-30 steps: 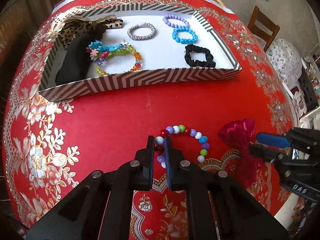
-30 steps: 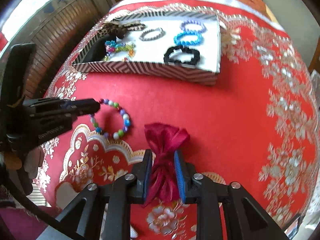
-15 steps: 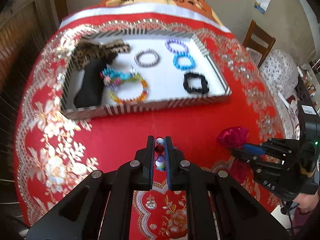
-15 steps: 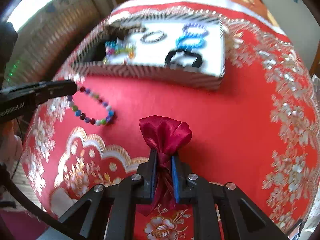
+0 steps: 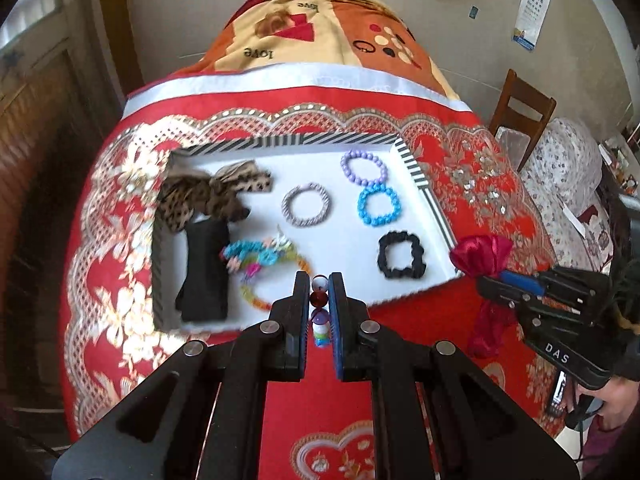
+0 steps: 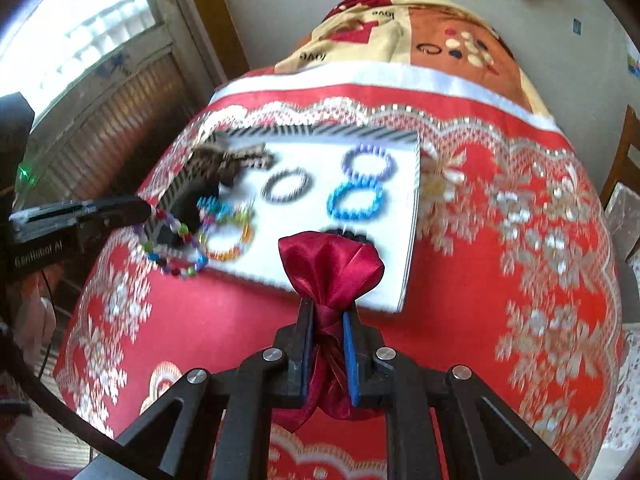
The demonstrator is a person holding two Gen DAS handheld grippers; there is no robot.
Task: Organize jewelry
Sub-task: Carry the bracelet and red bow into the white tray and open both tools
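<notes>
Here the left gripper (image 5: 319,300) is nearly closed, its jaws pinching a bead bracelet (image 5: 319,314) edge-on; from the right wrist view the loop hangs off the fingertips, clear of the cloth, at the tray's near left corner. The right gripper (image 6: 327,334) is likewise clamped tight, on the knotted waist of a red satin bow (image 6: 330,266), which is lifted above the tray's near edge. The tray (image 5: 424,184), striped on its walls and white inside, sits on a red tablecloth (image 5: 400,400). Inside it I count three single-colour rings: purple (image 5: 364,167), blue (image 5: 379,205) and grey (image 5: 306,205). There is also one black scrunchie (image 5: 401,255), one leopard bow (image 5: 212,194), one black pouch (image 5: 204,276) and a tangle of colourful bracelets (image 5: 264,264) whose number cannot be told. Open white floor remains in the tray's middle, between the grey ring and the scrunchie. Red cloth lies bare in front of the tray's near wall.
</notes>
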